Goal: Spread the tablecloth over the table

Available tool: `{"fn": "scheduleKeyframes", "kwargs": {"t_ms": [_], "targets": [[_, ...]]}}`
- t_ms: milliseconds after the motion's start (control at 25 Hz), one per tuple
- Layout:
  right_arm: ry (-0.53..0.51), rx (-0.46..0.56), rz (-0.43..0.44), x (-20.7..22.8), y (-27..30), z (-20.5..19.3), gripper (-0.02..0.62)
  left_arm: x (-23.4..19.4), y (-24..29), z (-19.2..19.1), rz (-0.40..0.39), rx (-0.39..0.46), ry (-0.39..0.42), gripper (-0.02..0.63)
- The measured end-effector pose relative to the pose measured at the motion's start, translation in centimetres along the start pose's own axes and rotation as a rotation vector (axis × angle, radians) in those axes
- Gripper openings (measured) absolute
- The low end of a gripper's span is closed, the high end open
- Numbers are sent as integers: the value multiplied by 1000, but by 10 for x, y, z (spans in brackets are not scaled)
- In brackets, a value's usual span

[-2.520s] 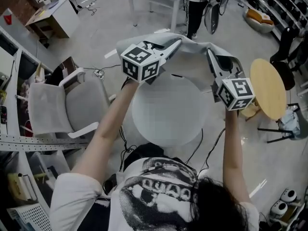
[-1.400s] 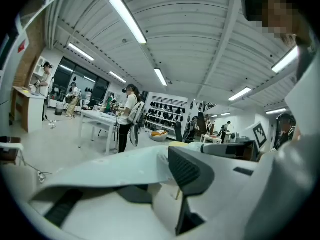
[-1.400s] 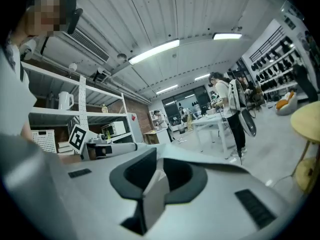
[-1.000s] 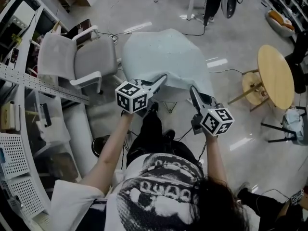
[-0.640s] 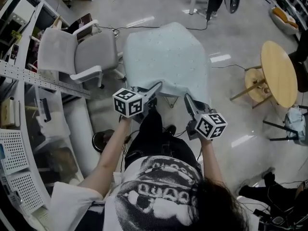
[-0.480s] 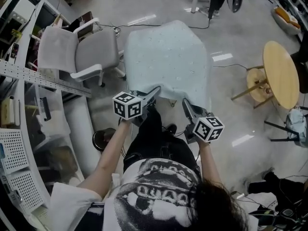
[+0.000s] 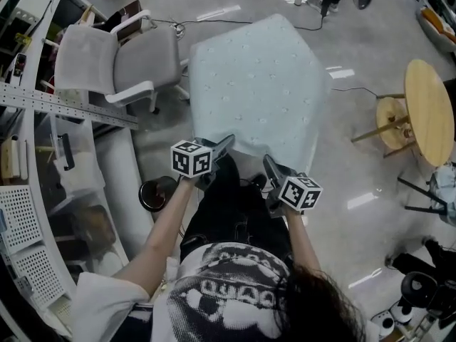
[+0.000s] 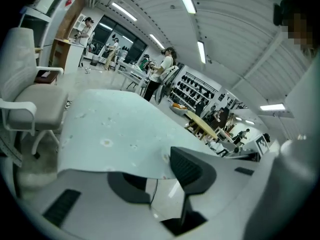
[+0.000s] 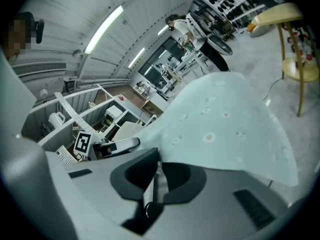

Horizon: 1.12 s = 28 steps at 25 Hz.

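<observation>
In the head view we see the tablecloth (image 7: 253, 84) spread flat over the table, which it hides completely, with a chair (image 7: 114, 59) just beside its left side. Our left gripper (image 7: 229, 141) and right gripper (image 7: 266, 162) both sit at the tablecloth's near edge. In the left gripper view the jaws are opening, with a clear gap between them and the edge lying over one pad. In the right gripper view the jaws are closing, nearly together, and pinch the edge between them.
</observation>
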State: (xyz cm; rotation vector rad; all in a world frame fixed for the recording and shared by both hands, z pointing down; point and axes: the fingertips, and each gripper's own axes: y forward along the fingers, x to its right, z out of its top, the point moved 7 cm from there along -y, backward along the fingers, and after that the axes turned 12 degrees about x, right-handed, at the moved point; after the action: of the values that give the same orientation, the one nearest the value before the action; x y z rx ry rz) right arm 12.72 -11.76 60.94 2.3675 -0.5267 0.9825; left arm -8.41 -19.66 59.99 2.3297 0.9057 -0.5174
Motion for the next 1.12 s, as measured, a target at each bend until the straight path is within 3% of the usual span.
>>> {"fn": "scheduleKeyframes", "kwargs": {"t_ms": [160, 360, 480, 760, 960, 1120], "targets": [[38, -54, -39, 15, 9, -24, 28, -16, 4, -23, 49, -87, 24, 127], [69, -103, -102, 37, 24, -52, 11, -30, 18, -54, 114, -213, 154, 94], [105, -113, -125, 48, 31, -64, 9, -40, 22, -68, 143, -226, 109, 91], [166, -99, -119, 65, 34, -78, 19, -62, 25, -89, 176, -181, -112, 115], [163, -146, -109, 65, 23, -84, 92, -65, 22, -92, 200, -177, -137, 169], [142, -149, -116, 65, -1, -81, 104, -58, 11, -95, 207, -232, -77, 190]]}}
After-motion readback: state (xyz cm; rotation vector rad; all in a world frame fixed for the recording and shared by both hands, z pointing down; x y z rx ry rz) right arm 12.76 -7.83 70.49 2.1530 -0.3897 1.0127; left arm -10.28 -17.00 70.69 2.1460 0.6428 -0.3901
